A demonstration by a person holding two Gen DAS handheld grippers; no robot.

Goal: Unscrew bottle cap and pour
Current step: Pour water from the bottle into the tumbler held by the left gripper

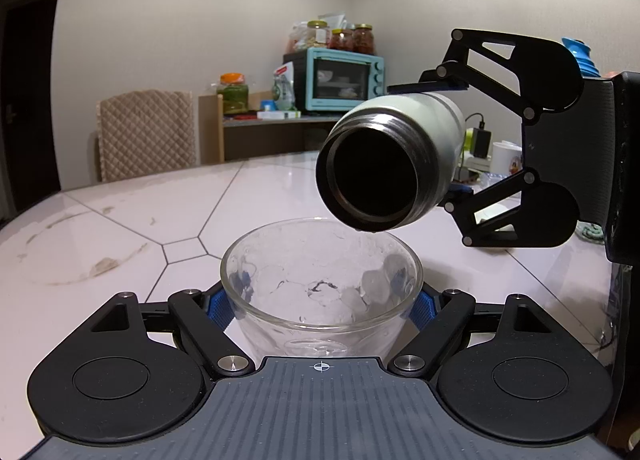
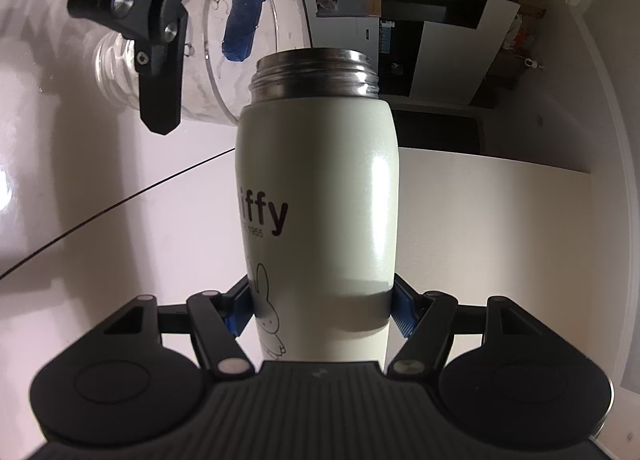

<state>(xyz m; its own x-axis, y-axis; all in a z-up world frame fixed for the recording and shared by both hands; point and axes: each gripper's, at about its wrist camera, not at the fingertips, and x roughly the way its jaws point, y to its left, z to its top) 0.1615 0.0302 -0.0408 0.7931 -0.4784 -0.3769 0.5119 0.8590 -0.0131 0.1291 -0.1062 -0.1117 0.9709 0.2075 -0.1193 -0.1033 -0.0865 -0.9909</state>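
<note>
My left gripper [image 1: 322,300] is shut on a clear glass cup [image 1: 320,288] that stands on the white table [image 1: 120,228]. My right gripper [image 2: 322,314] is shut on a pale green flask [image 2: 320,200] with a steel threaded neck and no cap. In the left wrist view the flask [image 1: 400,152] is tipped almost level, its open mouth just above the far right rim of the cup. A drop hangs at the mouth's lower lip. The right wrist view shows the cup [image 2: 236,40] beyond the flask's mouth. The cap is not in view.
A quilted chair [image 1: 146,134] stands behind the table. A teal toaster oven [image 1: 340,78] and jars sit on a far counter. A white mug [image 1: 506,156] and a charger stand on the table at the far right.
</note>
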